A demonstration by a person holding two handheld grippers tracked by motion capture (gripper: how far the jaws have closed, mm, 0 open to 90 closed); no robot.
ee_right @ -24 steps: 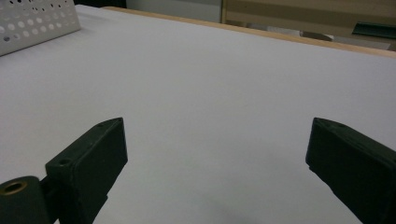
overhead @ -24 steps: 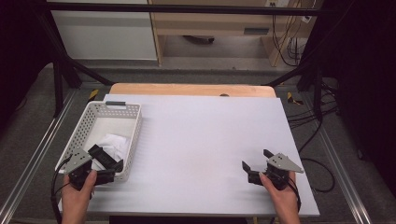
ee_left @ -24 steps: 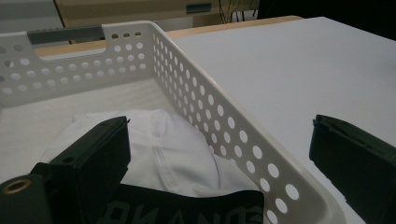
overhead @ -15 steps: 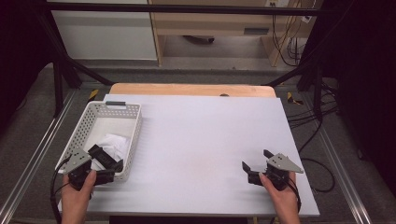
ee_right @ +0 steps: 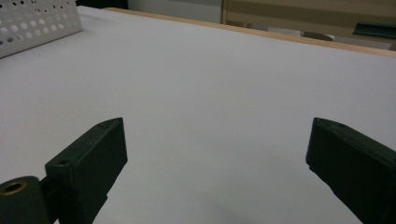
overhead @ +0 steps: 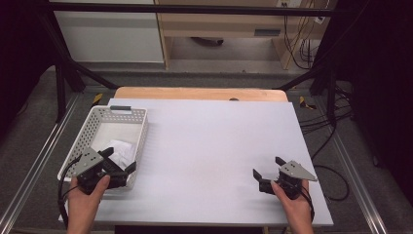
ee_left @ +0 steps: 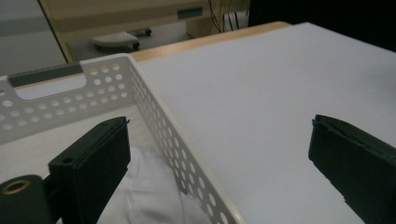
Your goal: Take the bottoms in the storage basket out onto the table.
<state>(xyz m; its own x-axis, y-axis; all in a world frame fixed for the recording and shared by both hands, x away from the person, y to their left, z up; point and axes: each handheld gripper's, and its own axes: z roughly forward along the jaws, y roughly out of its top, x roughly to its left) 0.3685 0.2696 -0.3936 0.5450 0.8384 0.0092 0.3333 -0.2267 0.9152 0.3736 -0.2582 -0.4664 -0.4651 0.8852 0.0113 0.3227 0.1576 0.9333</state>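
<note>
A white perforated basket (overhead: 90, 127) sits at the table's left, with a white cloth (overhead: 119, 150) lying in it. My left gripper (overhead: 119, 161) hovers over the basket's near right corner, jaws wide open and empty. In the left gripper view the basket's wall (ee_left: 154, 116) runs between the jaws and the cloth (ee_left: 140, 191) lies by the left one. My right gripper (overhead: 269, 167) rests low over the white table top (overhead: 209, 141) near the front right, open with nothing between its jaws.
A wooden strip (overhead: 199, 93) borders the table's far edge. Beyond it stand a cabinet (overhead: 112, 29) and a shelf unit (overhead: 234, 24). Cables (overhead: 311, 44) hang at the back right. Metal rails (overhead: 29, 161) run along the floor at both sides.
</note>
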